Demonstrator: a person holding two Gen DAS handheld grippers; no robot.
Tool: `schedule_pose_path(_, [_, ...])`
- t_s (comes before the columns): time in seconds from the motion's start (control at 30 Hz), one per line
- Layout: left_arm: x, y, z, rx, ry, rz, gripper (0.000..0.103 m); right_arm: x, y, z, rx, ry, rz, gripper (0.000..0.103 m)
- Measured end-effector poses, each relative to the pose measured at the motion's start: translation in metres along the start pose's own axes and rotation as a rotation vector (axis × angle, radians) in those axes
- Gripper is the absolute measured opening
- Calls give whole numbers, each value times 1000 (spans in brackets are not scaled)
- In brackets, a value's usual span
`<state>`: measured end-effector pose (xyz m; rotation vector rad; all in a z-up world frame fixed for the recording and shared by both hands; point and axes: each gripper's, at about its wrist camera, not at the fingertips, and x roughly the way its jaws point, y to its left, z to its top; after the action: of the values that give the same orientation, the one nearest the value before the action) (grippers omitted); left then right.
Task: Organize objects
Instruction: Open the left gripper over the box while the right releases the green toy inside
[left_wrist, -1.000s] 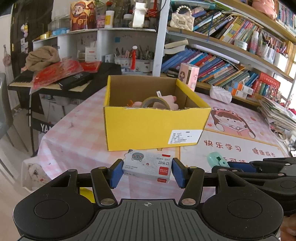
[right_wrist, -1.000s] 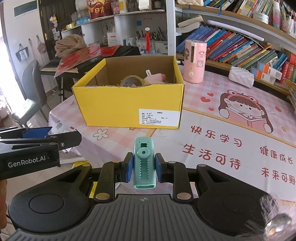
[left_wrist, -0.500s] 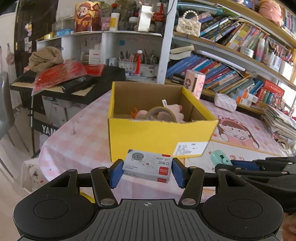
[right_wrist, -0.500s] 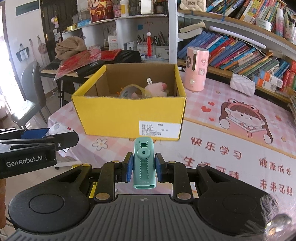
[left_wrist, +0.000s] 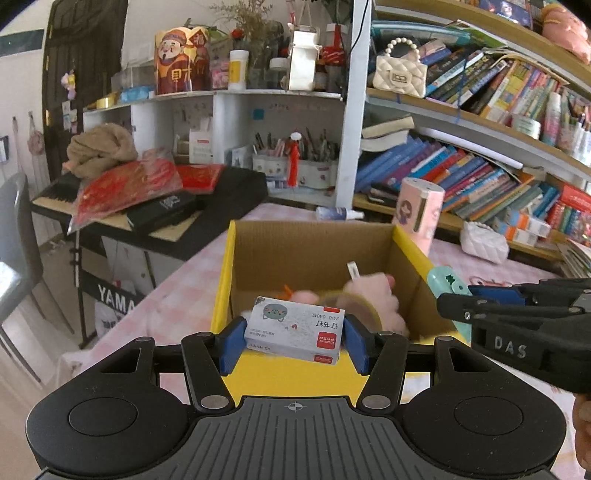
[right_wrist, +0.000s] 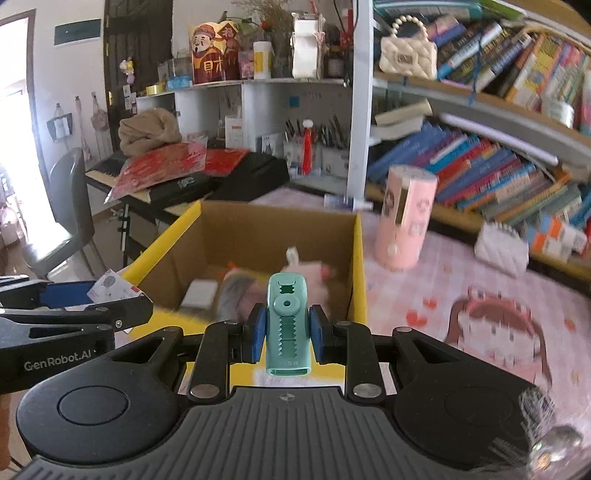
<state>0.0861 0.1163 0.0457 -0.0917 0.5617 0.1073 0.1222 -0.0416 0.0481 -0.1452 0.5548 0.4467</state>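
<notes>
My left gripper (left_wrist: 293, 341) is shut on a small white staple box (left_wrist: 293, 328) with a grey cat picture and a red corner label, held over the near wall of the open yellow cardboard box (left_wrist: 223, 295). My right gripper (right_wrist: 286, 334) is shut on a teal plastic cutter (right_wrist: 287, 325), also just above the yellow box (right_wrist: 360, 273). Inside the box lie a pink plush toy (right_wrist: 308, 277), a tape roll (left_wrist: 360, 308) and a small white item (right_wrist: 199, 293). Each gripper shows at the edge of the other's view.
The box stands on a table with a pink checked cloth (right_wrist: 461, 280). A pink cylinder (right_wrist: 404, 218) and a white quilted pouch (right_wrist: 500, 247) stand behind it. Bookshelves (left_wrist: 480, 155) fill the right; a keyboard with red bags (left_wrist: 129, 188) and a chair (right_wrist: 70, 206) stand left.
Both grippers have moved forward and up with their loads, from in front of the yellow box to above its near wall; the box's inside is now seen from above.
</notes>
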Motion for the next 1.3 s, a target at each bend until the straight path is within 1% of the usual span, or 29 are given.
schedule_pose_path(0.13, [26,-7,9,16,15,26,55,29,-10,10,-35,19,0,23])
schedule_pose_path(0.27, [52,-12,9,34,69,58,55,52,-17,16,-60,21,8,23])
schedule_pose_path(0.33, [63,-14,7,39,95,70,55,65,-19,19,-78,37,15,23])
schedule_pose_path(0.57, [88,-20,4,52,174,94,57,105,-24,27,-123,81,51,23])
schedule_pose_path(0.67, [94,-24,2,78,187,100,56,122,-27,32,-129,115,79,23])
schedule_pose_path(0.87, [97,-26,3,83,184,108,58,149,-27,39,-146,210,147,23])
schedule_pose_path(0.9, [97,-26,3,81,180,109,59,152,-26,39,-148,216,152,23])
schedule_pose_path(1.13, [88,-24,5,55,141,121,70,158,-18,38,-211,245,161,24])
schedule_pose_path(1.3, [79,-24,5,47,120,115,72,160,-12,36,-276,259,147,25])
